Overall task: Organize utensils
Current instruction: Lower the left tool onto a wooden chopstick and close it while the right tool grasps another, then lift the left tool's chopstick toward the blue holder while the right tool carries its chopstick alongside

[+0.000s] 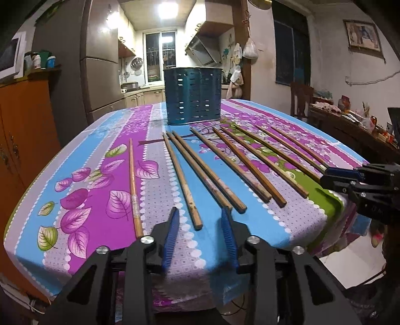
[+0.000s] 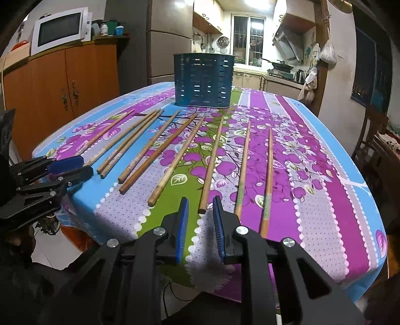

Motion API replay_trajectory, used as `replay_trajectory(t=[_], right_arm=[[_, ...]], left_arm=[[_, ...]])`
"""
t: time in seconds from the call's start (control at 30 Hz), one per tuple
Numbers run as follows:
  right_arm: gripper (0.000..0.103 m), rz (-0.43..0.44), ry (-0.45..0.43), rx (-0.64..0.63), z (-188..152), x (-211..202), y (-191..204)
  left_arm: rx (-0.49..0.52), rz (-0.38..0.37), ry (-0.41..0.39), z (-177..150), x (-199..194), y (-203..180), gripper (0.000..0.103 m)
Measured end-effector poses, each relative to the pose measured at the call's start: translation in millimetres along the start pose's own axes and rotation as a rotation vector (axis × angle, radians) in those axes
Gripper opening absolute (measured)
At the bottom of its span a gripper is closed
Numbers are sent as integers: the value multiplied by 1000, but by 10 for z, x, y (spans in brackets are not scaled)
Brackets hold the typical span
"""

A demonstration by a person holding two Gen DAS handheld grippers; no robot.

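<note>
We note a bright ceiling light (image 1: 168, 8) over a narrow kitchen beyond the tabletop (image 2: 332, 200), which wears a floral cloth in purple, blue and green. A dark barred window (image 2: 248, 41) closes the kitchen's far end. An orange wooden cabinet (image 2: 62, 80) carries a white microwave oven (image 2: 60, 30); a tall grey refrigerator (image 1: 102, 62) stands beside it. A steel range hood (image 2: 286, 45) hangs at right. A framed picture (image 1: 363, 35) hangs on the pale wall. The floor is white tile (image 1: 355, 260).

Chopsticks (image 1: 217, 172) before holder (image 1: 193, 96) on table (image 1: 100, 150)
</note>
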State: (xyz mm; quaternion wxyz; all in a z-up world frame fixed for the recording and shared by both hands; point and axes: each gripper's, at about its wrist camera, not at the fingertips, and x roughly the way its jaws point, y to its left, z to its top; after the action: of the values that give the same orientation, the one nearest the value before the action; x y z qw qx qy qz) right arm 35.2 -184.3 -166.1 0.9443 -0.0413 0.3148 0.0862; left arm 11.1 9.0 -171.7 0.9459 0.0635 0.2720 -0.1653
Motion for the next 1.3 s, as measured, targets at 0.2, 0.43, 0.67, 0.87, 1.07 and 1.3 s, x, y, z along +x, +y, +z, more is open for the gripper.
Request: replay_trajectory(t=[0.2, 0.43, 0.67, 0.87, 1.07, 1.3], right_arm=[[18, -13, 1, 19, 11, 83, 0], [6, -31, -4, 53, 15, 116, -8], [5, -41, -18, 82, 5, 111, -8], [5, -43, -23, 99, 16, 114, -20], [5, -50, -49, 93, 50, 65, -16], [5, -48, -64, 94, 67, 19, -16]], left_arm=[[11, 15, -12, 15, 38, -37, 19], [-3, 35, -25, 10, 60, -36, 12], [0, 69, -33, 4, 76, -67, 10], [-40, 90, -39, 20, 80, 0, 8], [-83, 124, -83, 49, -37, 83, 7], [-86, 123, -95, 58, -88, 91, 7]])
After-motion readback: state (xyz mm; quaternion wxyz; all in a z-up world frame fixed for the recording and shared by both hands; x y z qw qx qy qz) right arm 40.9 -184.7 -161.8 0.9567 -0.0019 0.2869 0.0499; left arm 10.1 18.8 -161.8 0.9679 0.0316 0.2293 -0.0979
